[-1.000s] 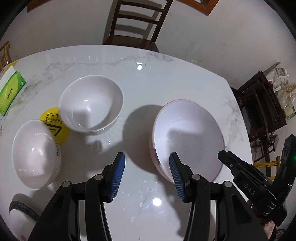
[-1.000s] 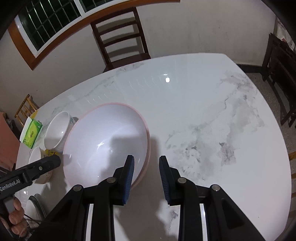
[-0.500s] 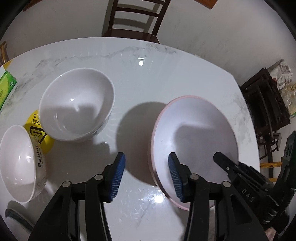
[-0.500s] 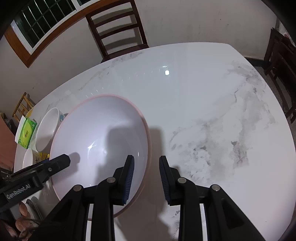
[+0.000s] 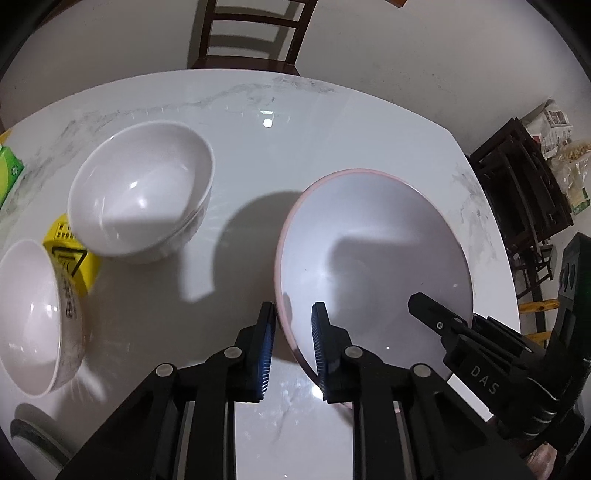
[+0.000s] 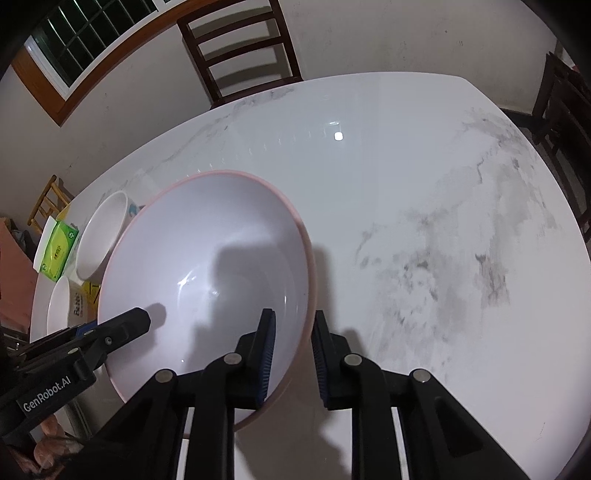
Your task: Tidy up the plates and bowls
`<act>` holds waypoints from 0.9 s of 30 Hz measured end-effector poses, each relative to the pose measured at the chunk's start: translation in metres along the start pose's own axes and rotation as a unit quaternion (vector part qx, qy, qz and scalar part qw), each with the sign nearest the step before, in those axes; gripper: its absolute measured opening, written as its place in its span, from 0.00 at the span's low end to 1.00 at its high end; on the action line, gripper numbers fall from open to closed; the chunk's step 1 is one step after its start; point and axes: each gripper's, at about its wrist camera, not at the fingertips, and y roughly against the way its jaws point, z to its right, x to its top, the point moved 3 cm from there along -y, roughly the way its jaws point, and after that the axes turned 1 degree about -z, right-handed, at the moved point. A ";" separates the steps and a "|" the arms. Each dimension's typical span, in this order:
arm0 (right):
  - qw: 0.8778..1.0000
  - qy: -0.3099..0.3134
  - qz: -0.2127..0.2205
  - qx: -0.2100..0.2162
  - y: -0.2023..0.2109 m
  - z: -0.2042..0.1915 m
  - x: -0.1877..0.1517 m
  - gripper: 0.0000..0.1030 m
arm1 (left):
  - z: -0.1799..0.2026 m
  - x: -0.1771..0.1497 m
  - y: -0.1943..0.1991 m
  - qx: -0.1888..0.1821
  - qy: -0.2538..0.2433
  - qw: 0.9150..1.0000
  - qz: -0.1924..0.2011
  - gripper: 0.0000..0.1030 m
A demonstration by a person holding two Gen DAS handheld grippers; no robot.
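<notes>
The large pink-rimmed bowl occupies the centre right of the left wrist view and the centre left of the right wrist view. It is round, so no long axis applies. Its opening faces up and appears tilted toward the cameras. Whether its base touches the table cannot be told.

Left gripper: its blue-padded fingers straddle the near left rim of the large bowl, one pad outside the wall and one inside. The gap between the pads is narrow. Whether the pads press on the rim cannot be told.

Right gripper: its fingers straddle the near right rim of the same bowl, left pad inside, right pad outside. A visible gap lies between the right pad and the rim; the gripper is not clamped.

Each gripper shows in the other's view, at the lower right of the left wrist view and the lower left of the right wrist view.

A white bowl stands upright at centre left of the left wrist view. A second white bowl with lettering sits at the lower left edge. A yellow label lies between the two. A green packet lies at the far left edge. A wooden chair stands behind the table at the top of the frame.
</notes>
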 end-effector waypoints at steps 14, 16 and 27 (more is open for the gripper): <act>1.000 0.020 0.002 0.009 0.035 -0.037 -0.051 0.20 | -0.020 -0.052 0.041 0.007 0.007 1.000 0.000 0.14; 1.000 0.022 0.001 0.014 0.043 -0.041 -0.064 0.20 | -0.022 -0.059 0.047 0.009 0.006 1.000 0.001 0.14; 0.999 0.030 -0.006 0.036 0.064 -0.062 -0.119 0.20 | -0.043 -0.118 0.080 0.006 0.012 1.000 0.009 0.14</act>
